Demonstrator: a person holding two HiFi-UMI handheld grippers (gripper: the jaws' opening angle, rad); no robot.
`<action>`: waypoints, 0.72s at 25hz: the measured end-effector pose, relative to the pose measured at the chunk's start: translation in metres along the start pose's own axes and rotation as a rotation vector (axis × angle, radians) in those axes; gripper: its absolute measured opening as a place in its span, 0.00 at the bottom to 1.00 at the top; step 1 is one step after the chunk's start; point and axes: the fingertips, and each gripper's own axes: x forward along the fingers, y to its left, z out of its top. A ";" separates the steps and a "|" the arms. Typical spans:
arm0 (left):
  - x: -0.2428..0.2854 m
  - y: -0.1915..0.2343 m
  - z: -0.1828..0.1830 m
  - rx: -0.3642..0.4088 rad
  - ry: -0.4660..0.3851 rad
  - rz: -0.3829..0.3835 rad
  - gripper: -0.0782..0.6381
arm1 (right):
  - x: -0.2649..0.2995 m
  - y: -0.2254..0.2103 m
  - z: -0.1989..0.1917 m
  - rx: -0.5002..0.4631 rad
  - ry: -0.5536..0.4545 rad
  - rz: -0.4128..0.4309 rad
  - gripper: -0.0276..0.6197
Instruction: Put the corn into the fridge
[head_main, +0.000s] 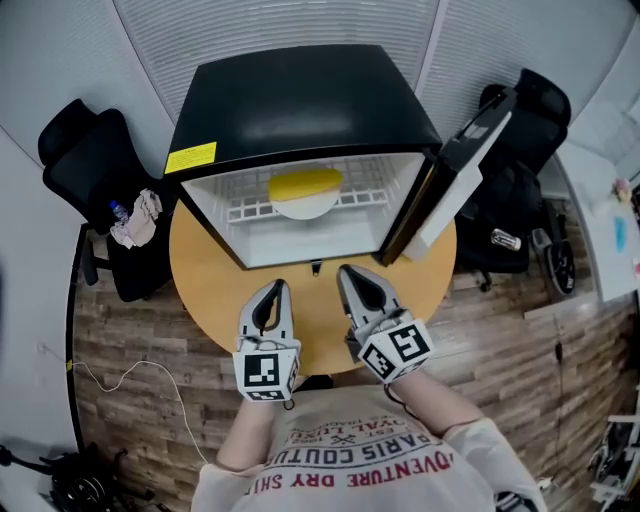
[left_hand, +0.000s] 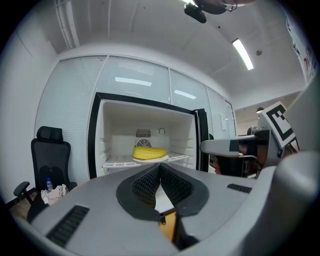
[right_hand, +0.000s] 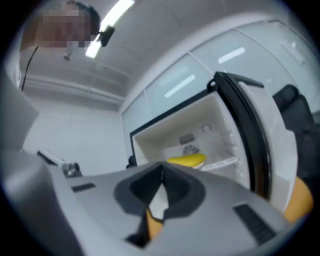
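— Corn (head_main: 305, 183): where does it sit?
— Inside the fridge (head_main: 300, 90), lying on a white plate (head_main: 305, 210) on the wire shelf (head_main: 240, 210); the plate likely keeps it from rolling on the bars.
— And the grippers?
— Both outside the fridge, side by side above the round table (head_main: 205, 270), tips toward the opening; the left gripper (head_main: 283, 287) is clenched on nothing, its pads meeting with only table showing below; the right gripper (head_main: 343, 270) is likewise pressed together and empty, rolled to one side, so its view tilts the fridge.
— Why does the door (head_main: 455, 170) stand wide?
— It hangs open on the right, near the right gripper; by my reading the placing is done and closing the door is what remains, which would explain empty jaws held clear of the shelf.
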 end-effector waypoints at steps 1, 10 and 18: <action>-0.002 -0.002 0.000 0.000 -0.001 0.000 0.16 | -0.002 0.002 0.000 -0.058 0.004 -0.002 0.09; -0.016 -0.011 0.004 0.031 -0.022 0.006 0.16 | -0.016 0.011 -0.018 -0.392 0.068 -0.008 0.09; -0.021 -0.017 0.012 0.047 -0.048 0.006 0.16 | -0.024 0.005 -0.019 -0.354 0.127 -0.035 0.09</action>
